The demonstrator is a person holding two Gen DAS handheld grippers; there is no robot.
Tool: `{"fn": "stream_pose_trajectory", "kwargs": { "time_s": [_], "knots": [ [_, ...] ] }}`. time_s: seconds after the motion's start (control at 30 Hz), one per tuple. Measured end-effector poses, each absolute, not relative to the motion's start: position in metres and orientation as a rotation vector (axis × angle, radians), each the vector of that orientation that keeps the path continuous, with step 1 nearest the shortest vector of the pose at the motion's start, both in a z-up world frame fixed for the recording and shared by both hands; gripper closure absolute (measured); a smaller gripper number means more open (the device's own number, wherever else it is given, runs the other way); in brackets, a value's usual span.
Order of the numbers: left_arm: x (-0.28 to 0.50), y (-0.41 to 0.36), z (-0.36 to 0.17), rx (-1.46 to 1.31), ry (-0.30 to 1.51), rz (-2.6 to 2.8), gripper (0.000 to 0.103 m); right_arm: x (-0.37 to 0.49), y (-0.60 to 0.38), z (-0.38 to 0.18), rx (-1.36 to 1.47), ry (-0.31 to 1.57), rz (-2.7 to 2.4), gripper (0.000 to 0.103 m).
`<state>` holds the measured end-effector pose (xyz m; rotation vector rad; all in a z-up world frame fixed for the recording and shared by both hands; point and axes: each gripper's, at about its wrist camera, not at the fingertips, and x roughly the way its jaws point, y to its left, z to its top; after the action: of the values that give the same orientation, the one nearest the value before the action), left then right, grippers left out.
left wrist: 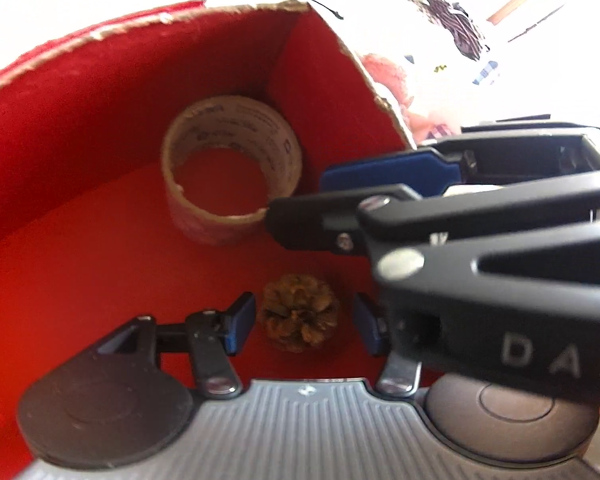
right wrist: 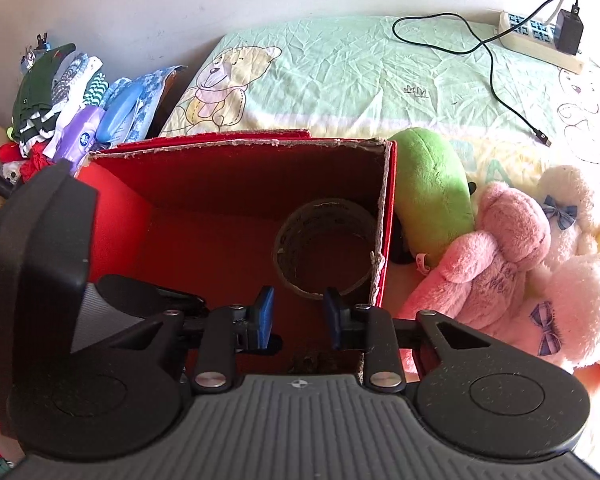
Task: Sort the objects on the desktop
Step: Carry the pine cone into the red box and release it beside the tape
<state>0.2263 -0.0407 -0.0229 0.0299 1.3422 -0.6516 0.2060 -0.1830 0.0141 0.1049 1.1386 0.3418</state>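
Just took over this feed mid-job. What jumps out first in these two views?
The red box fills both views, with a tape roll standing in its far corner and a pine cone on its floor. The left claw hangs open around the pine cone; the right claw is open over the box. Pink and green plush toys lie just right of the box.

Pine cone (left wrist: 299, 317) (brown) in red box (left wrist: 80, 120)
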Motion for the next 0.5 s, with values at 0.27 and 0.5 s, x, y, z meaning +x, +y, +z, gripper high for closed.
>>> {"fn": "stream_pose_trajectory", "kwargs": {
  "time_s": [0.27, 0.5],
  "knots": [
    [0.216, -0.038, -0.012, 0.118, 1.245, -0.530, 0.047, 0.204, -0.179, 0.013, 0.094, 1.125, 0.319, 0.076],
    [0.206, -0.031, -0.003, 0.155, 1.173, -0.442, 0.047, 0.197, -0.185, 0.012, 0.164, 1.064, 0.290, 0.076]
  ]
}}
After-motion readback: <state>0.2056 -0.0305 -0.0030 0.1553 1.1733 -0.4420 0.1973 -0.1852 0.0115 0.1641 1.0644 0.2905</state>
